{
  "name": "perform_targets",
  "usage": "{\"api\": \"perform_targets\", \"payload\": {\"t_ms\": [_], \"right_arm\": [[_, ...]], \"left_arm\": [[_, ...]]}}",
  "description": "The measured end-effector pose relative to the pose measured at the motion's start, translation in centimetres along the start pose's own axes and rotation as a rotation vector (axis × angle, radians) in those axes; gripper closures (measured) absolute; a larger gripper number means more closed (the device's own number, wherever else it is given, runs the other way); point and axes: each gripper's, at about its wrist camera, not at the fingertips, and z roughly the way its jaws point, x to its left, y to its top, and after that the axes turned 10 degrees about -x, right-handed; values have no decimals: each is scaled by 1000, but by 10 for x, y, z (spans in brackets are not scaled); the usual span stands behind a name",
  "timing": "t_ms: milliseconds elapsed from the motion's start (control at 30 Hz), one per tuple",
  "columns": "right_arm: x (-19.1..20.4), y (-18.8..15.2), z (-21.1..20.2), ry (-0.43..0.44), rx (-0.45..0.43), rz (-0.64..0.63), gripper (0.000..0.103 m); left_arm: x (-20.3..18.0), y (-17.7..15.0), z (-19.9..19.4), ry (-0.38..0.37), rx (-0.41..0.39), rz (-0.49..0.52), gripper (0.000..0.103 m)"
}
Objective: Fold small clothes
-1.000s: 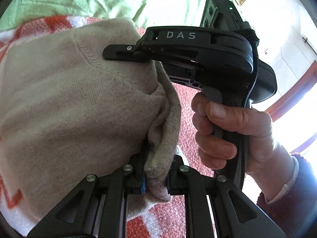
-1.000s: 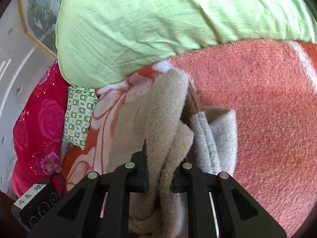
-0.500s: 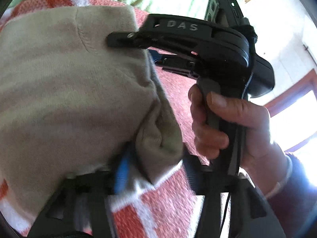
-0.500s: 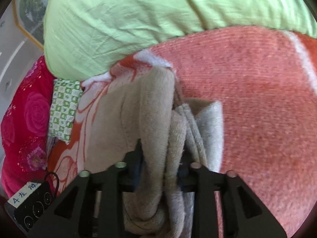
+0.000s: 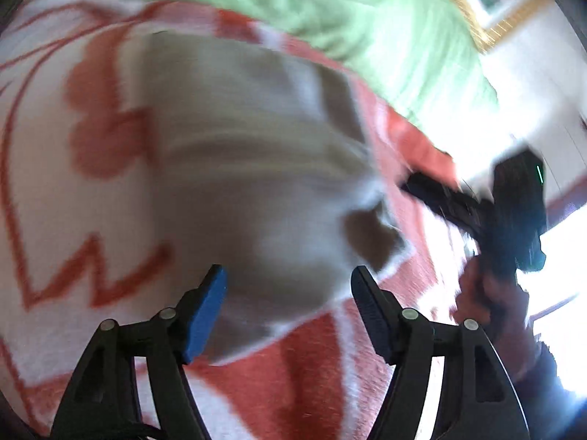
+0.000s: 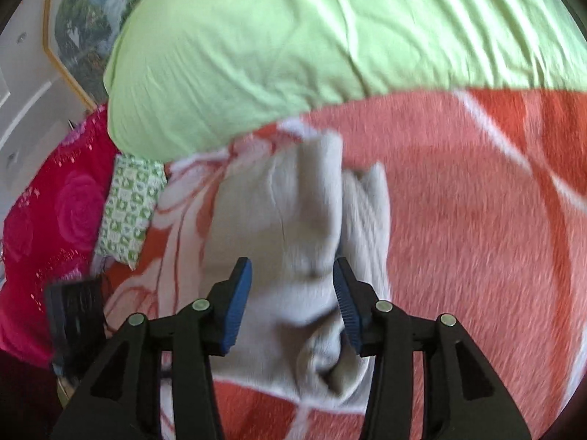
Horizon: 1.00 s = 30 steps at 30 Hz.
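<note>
Open blanket (image 6: 477, 220) R of sweater (image 6: 286, 227); green pillow (image 6: 330, 44) blocking far side

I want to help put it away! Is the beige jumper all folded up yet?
Nearly. Done: the beige knitted jumper lies doubled over in a bundle on the orange and white blanket. In hand: nothing. The left tongs and right tongs are both opening, pads off the knit. Left: one edge sticks out at the side, so it may need tucking and smoothing.
</note>
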Motion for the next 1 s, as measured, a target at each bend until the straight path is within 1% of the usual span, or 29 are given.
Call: {"api": "perform_targets", "payload": {"t_ms": [67,167,200,233,267,333,400,433,467,533,633,700,767,867,933,967,1000], "right_arm": [[-2,-14,6,-32,31,6,56],[-7,-30,12,-53,66,15,56],[-9,-34,16,-61,88,17,59],[-9,-36,18,-64,103,16,82],[-10,-36,21,-67,128,25,97],[-10,-28,7,-29,81,76,97],[-8,-11,-30,56,-43,132,97],[-9,-6,-43,69,-71,143,97],[-10,-5,-52,66,-80,145,97],[-19,-11,-55,18,-54,130,98],[-47,-36,-35,-100,34,145,98],[-60,-51,-15,-168,91,125,98],[-68,-59,-3,-180,111,147,98],[-70,-54,-3,-202,95,181,92],[-60,-46,-13,-216,65,167,88],[-53,-38,-21,-226,36,145,86],[-48,-31,-26,-232,10,128,82]], "left_arm": [[21,10,7,42,14,-67,31],[45,12,20,67,32,-134,31],[51,8,23,66,38,-149,31],[56,6,27,55,47,-171,31],[58,4,30,48,53,-186,31],[56,3,28,52,58,-179,31],[54,2,29,46,60,-162,29],[53,2,30,43,63,-158,29],[51,0,31,43,69,-152,29],[46,-2,34,42,85,-145,29],[39,-5,47,48,106,-123,29],[32,-3,61,62,115,-101,29],[29,-4,67,73,120,-78,28],[23,-3,71,81,134,-40,28],[21,-1,69,80,140,-34,28],[20,3,66,80,132,-41,28],[20,5,60,77,117,-47,28]]}}
